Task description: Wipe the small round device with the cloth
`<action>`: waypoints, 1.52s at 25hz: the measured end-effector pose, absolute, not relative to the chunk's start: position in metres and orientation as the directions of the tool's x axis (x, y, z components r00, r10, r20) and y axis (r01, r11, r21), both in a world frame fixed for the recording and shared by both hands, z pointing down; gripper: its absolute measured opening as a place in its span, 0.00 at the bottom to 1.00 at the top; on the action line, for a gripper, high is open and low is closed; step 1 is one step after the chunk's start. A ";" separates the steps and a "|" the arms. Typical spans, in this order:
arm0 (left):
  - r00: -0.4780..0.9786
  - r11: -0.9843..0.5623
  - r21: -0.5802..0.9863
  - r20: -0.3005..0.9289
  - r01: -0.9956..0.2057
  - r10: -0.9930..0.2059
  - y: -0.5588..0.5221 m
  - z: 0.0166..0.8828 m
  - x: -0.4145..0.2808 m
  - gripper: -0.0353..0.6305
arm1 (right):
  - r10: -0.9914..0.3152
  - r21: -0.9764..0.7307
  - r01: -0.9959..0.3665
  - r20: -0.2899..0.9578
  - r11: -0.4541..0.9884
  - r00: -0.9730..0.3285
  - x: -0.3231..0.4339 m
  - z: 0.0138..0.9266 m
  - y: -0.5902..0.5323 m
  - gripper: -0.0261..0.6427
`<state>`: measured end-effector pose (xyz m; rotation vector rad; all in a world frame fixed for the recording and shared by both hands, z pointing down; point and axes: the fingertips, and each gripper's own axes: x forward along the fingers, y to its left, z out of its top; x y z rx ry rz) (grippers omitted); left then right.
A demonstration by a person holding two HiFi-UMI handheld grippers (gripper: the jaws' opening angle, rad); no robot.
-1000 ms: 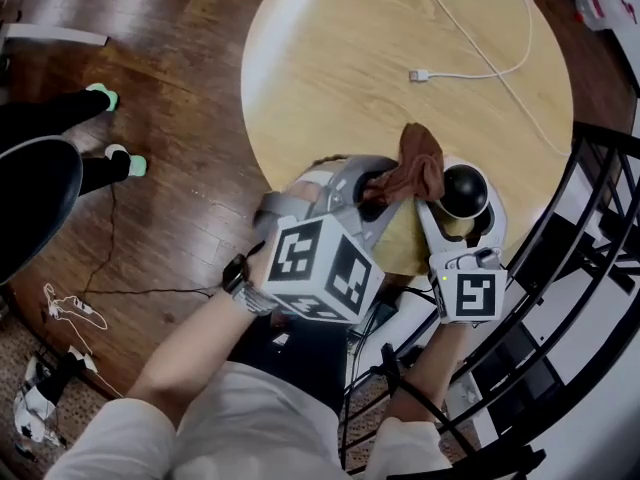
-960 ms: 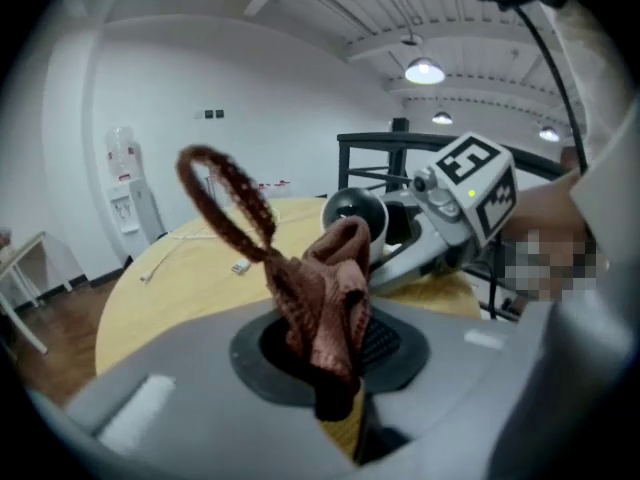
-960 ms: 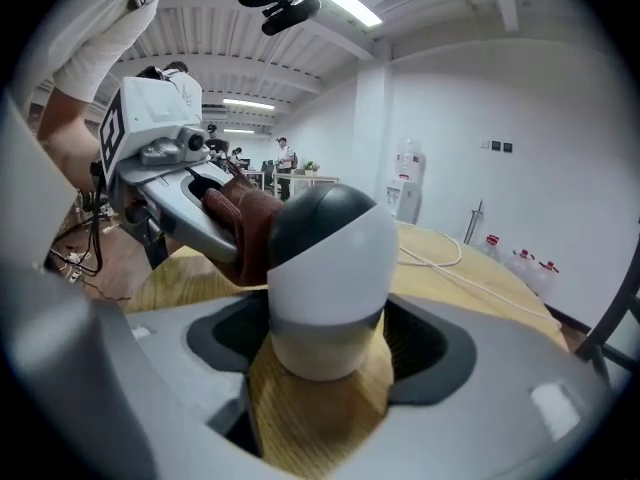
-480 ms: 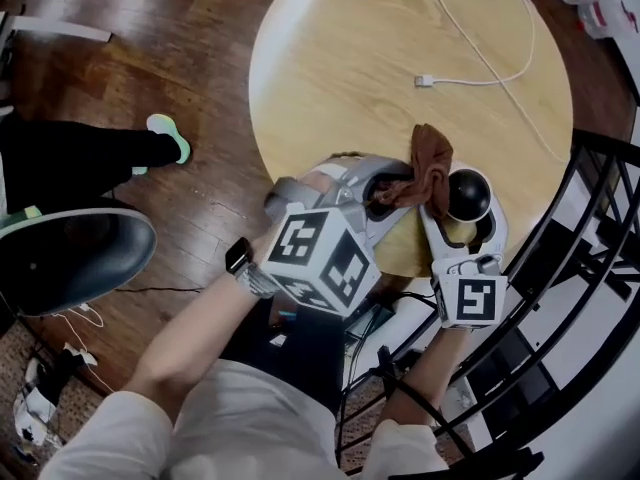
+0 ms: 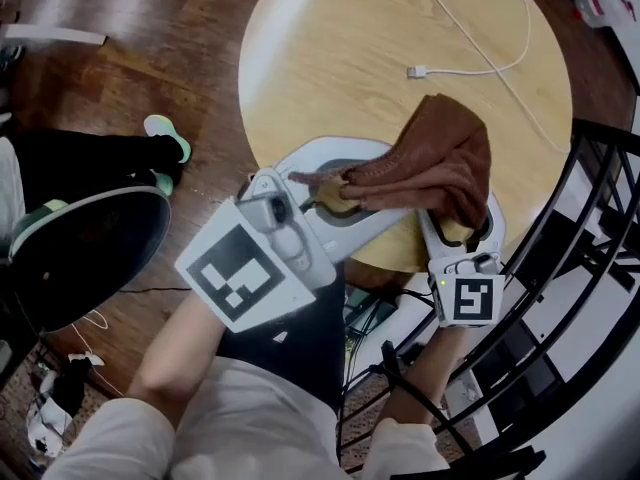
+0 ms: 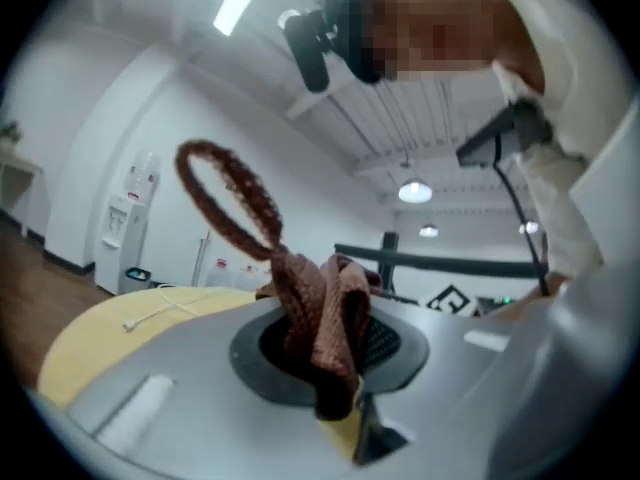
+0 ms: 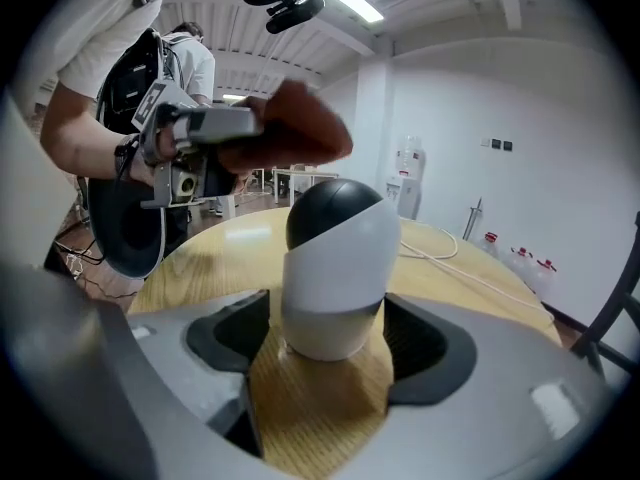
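Left gripper (image 5: 343, 194), pinching cloth (image 5: 445, 158), has swung up; cloth now covers device (image 7: 335, 258) at centre-right. Right gripper (image 5: 459, 230) still clasps device.

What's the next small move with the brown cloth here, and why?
Probably lower the left gripper so the brown cloth it pinches meets the black dome of the small round white-and-black device. The cloth seems to hang above it, not touching, while the right gripper steadies its base on the wooden table.
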<state>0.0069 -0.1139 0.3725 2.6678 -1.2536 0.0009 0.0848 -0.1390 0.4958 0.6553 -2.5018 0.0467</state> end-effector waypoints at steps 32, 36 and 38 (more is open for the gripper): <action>0.512 -0.533 0.097 0.467 -0.840 -0.721 -0.099 0.466 -0.012 0.16 | -0.596 0.021 -0.698 0.540 0.715 -0.594 0.106 0.493 -0.127 0.56; 0.539 -0.556 0.109 0.457 -0.824 -0.708 -0.094 0.470 -0.010 0.16 | -0.423 0.096 -0.447 0.543 0.889 -0.725 0.109 0.495 -0.131 0.57; 0.542 -0.559 0.112 0.455 -0.822 -0.706 -0.093 0.469 -0.008 0.16 | -0.340 0.084 -0.349 0.522 0.933 -0.783 0.101 0.486 -0.139 0.57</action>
